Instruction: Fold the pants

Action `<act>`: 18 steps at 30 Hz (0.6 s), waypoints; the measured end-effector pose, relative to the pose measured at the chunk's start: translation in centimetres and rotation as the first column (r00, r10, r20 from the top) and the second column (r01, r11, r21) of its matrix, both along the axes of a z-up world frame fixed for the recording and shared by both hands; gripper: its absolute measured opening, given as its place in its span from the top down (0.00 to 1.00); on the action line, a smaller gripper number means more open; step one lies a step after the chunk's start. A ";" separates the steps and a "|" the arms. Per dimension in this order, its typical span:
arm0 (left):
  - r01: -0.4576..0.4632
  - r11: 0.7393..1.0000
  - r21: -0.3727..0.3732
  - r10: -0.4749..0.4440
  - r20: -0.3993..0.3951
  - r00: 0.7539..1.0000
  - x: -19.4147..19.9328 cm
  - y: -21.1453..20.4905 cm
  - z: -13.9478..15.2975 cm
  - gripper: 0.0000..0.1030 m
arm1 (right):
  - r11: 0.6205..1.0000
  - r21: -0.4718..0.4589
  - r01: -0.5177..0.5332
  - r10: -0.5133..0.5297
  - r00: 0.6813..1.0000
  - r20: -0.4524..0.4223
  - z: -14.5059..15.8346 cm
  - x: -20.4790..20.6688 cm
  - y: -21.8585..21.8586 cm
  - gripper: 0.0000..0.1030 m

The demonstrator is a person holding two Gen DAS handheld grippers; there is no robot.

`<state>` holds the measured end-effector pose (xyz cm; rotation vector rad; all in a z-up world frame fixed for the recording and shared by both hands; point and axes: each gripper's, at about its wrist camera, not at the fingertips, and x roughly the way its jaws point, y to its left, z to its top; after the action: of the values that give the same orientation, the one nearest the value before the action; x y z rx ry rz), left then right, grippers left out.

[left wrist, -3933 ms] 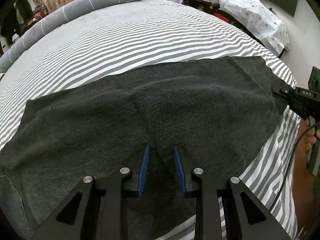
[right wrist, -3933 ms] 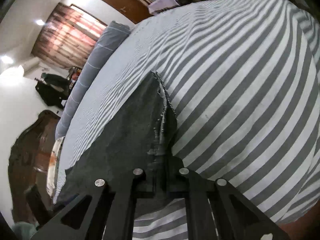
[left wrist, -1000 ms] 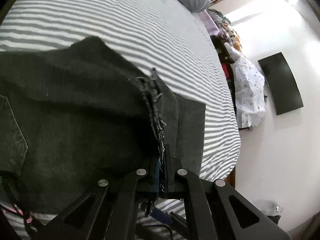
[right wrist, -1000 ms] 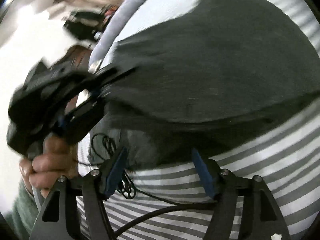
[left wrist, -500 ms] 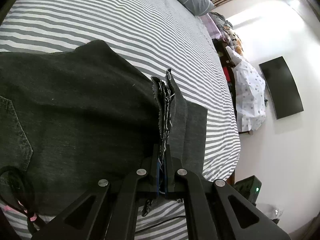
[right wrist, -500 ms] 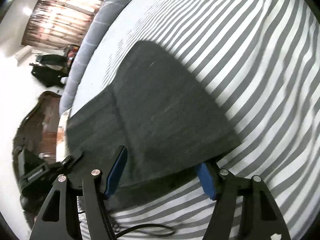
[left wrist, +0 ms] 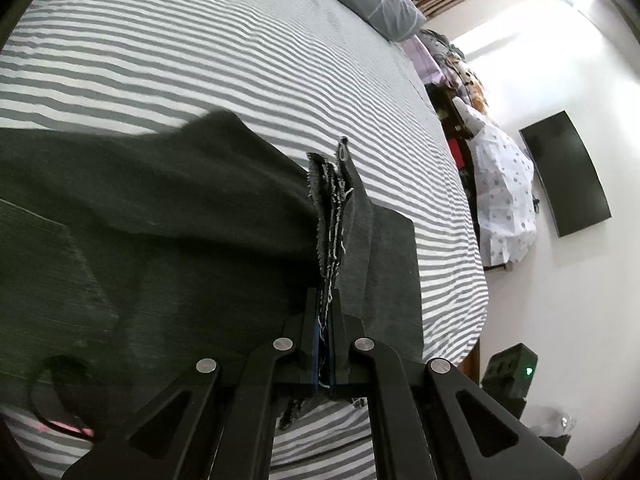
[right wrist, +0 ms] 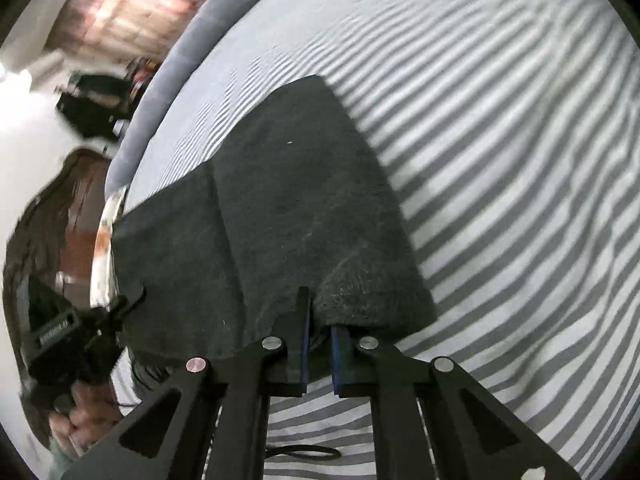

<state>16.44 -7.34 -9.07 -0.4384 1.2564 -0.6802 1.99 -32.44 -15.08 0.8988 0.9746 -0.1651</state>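
Pants point(right wrist: 304, 216) on bed point(right wrist: 500, 128)

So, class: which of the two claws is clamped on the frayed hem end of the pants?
The left claw: frayed threads stick out between its pads. The right claw pinches a smooth folded edge of the pants.

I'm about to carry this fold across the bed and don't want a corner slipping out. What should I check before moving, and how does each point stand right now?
1. Left gripper clamped on the frayed hem of the pants: ok, jaws shut with the layers between them.
2. Right gripper on the folded edge of the pants: ok, its jaws have just been closing and cloth sits between the pads.
3. All hem layers caught by the left gripper: cannot tell.
4. Striped bedsheet ahead free of clutter: ok.
5. Black cable clear of the fold: cannot tell.
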 end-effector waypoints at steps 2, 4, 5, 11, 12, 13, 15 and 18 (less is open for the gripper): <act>-0.007 0.999 0.039 0.007 0.013 1.000 0.2 1.0 -0.4 0.98 | 0.999 -0.020 -0.044 0.044 0.999 -0.010 0.0 0.9 1.0 0.92; -0.019 0.997 0.072 0.019 0.001 1.000 0.4 1.7 -1.5 0.98 | 0.998 -0.020 -0.065 0.064 0.997 -0.030 -0.6 1.5 1.4 0.91; -0.023 0.995 0.095 0.024 -0.007 1.000 0.5 1.9 -2.2 0.98 | 0.997 -0.031 -0.075 0.074 0.996 -0.046 -0.9 1.9 1.7 0.90; 0.006 0.975 0.223 -0.013 0.028 1.000 0.0 1.1 -4.3 0.98 | 0.994 -0.070 -0.090 0.083 0.992 -0.099 -1.1 2.9 1.9 0.82; 0.009 0.971 0.239 -0.017 0.030 0.999 -0.1 0.9 -4.4 0.97 | 0.992 -0.075 -0.099 0.091 0.990 -0.106 -1.0 2.7 1.9 0.80; 0.013 0.965 0.261 -0.021 0.028 0.999 -0.2 0.6 -4.4 0.97 | 0.991 -0.082 -0.110 0.101 0.989 -0.112 -0.7 2.6 1.9 0.79; 0.021 0.960 0.279 -0.035 0.046 0.998 -0.5 0.3 -4.1 0.96 | 0.985 -0.104 -0.139 0.125 0.983 -0.136 0.1 1.9 1.9 0.74; 0.038 0.945 0.325 -0.070 0.089 0.994 -1.2 0.1 -3.0 0.94 | 0.972 -0.143 -0.189 0.168 0.975 -0.145 1.7 0.6 2.1 0.74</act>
<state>15.24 -7.21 -12.05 -0.0980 1.2602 -0.5222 2.61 -30.35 -13.41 0.6589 1.1445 -0.1462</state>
